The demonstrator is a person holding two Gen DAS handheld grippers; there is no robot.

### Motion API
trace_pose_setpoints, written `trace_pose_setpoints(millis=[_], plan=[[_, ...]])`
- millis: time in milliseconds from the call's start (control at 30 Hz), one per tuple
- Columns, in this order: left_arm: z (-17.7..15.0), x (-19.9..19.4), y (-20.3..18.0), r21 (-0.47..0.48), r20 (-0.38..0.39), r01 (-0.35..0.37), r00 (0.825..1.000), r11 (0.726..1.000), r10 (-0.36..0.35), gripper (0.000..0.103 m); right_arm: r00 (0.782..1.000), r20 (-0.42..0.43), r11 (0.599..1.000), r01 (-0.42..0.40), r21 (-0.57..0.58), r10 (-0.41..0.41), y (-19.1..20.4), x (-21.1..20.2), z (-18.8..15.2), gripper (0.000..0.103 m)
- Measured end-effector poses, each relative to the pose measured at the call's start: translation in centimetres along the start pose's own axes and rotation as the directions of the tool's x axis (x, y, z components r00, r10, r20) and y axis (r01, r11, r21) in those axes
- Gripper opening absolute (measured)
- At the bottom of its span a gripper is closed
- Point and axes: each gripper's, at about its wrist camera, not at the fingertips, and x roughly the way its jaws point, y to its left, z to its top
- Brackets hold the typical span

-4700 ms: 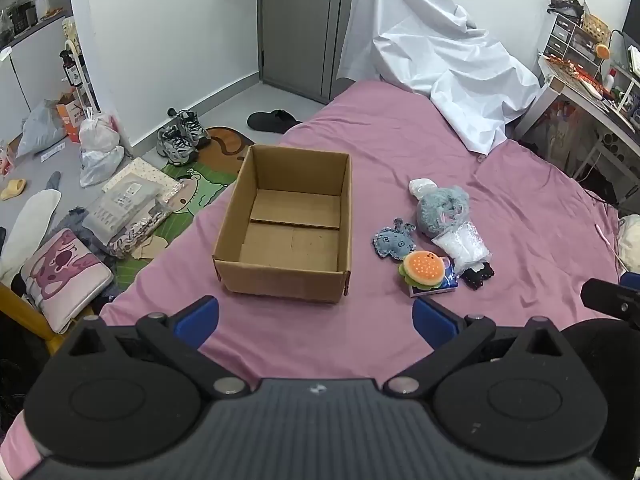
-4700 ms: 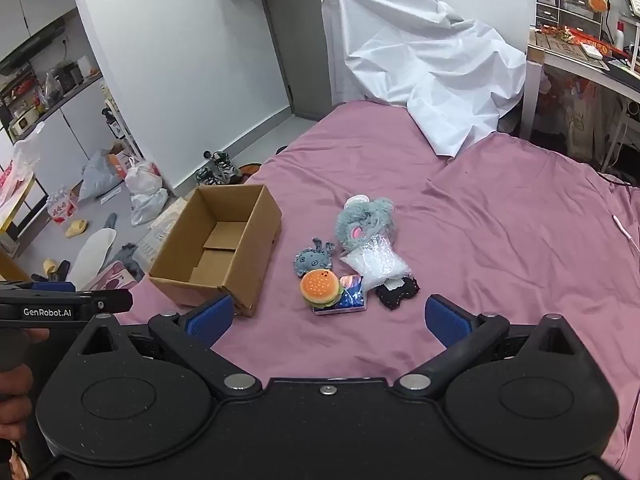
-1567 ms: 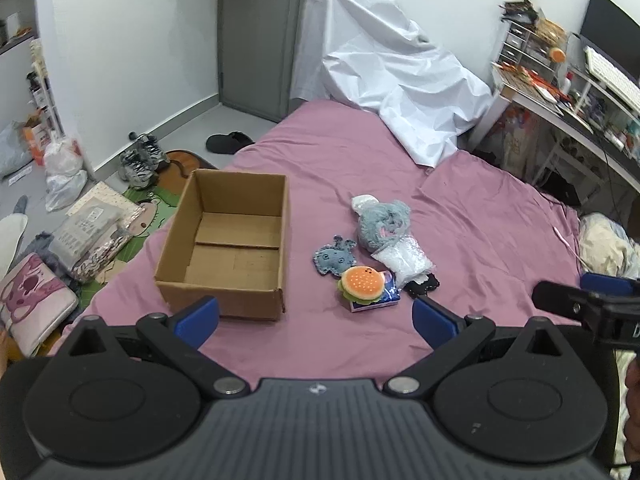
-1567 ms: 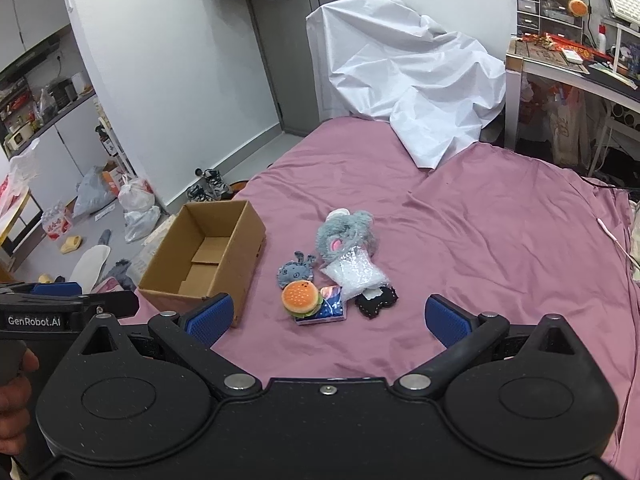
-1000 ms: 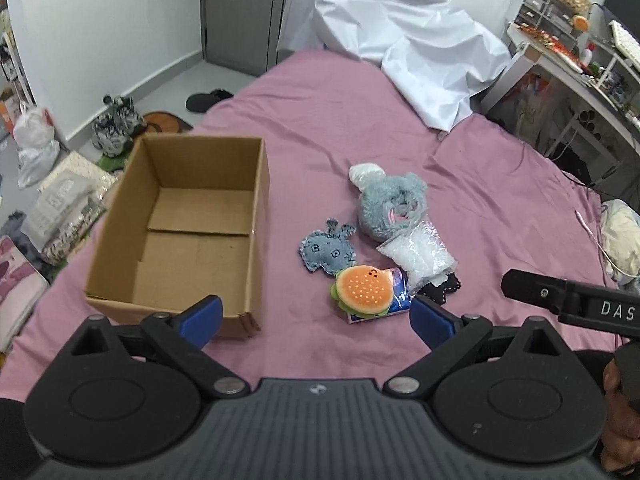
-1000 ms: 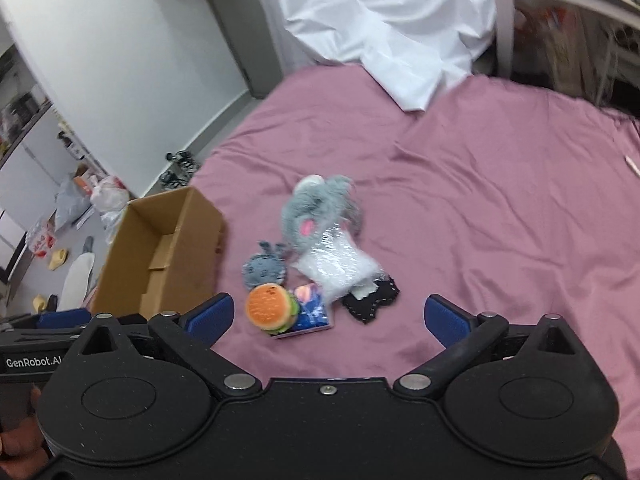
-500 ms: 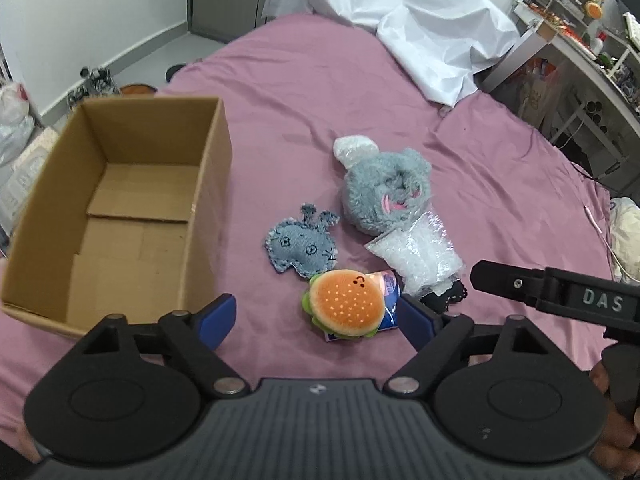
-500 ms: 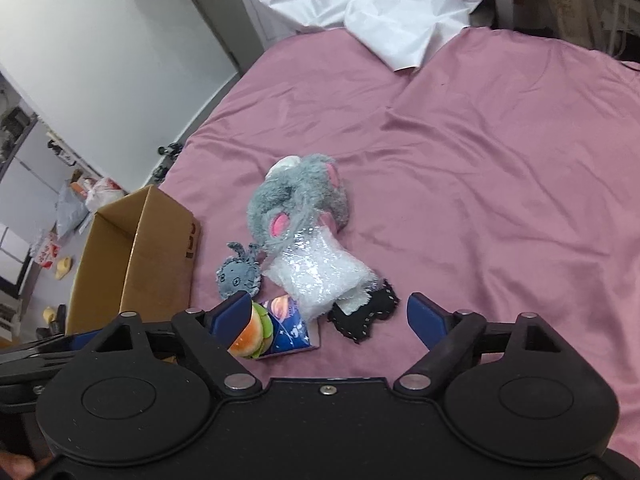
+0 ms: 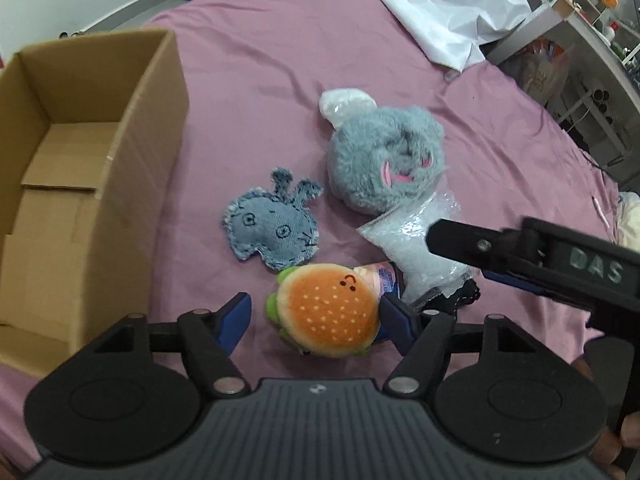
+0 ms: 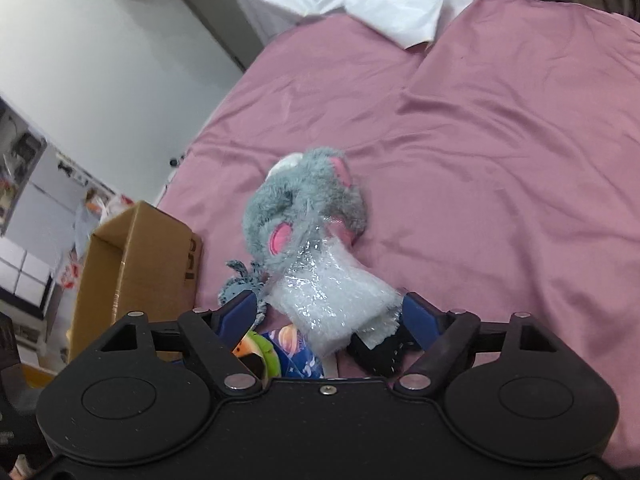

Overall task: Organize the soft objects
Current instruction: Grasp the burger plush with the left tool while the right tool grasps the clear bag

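Note:
An orange burger plush (image 9: 328, 312) lies on the pink bed between the pads of my left gripper (image 9: 316, 318). Its jaws are closing; the left pad still stands clear of the plush. Under the burger lies a blue packet (image 9: 380, 280). A denim mouse plush (image 9: 272, 232) and a grey furry plush (image 9: 384, 160) lie just beyond. My right gripper (image 10: 328, 314) straddles a clear plastic bag (image 10: 328, 296) that rests against the grey plush (image 10: 304, 200). Its jaws are closing too, with small gaps at both pads. The open cardboard box (image 9: 120, 184) stands to the left, nothing inside it.
A black lacy item (image 10: 380, 354) lies under the bag's near edge. One finger (image 9: 460, 240) of the right gripper crosses the left wrist view. A white sheet (image 9: 440, 0) is heaped at the bed's far end; a cluttered desk (image 9: 580, 20) stands beyond it.
Both grippers have come down close over the pile and their jaws have narrowed. The burger now sits between the left pads, the plastic bag between the right pads.

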Motion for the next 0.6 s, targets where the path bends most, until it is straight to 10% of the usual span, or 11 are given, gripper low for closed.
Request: trace_pose_setpoints(millis=[233,600], plan=[[-0.8,1.7,0.3,-0.042,0.000,0.018,1.000,0.999,-0.018,0.054,0.998,-0.016,0.998,0.055,0.002,-0.055,-0.2,1.7,0.3,0.078],[-1.0,-0.1,0.0,-0.035,0.051,0.015,0.999,0.999,-0.013,0.051,0.997,0.011,0.997,0.081,-0.009,-0.081,-0.1,0.9,-0.1,0.042]])
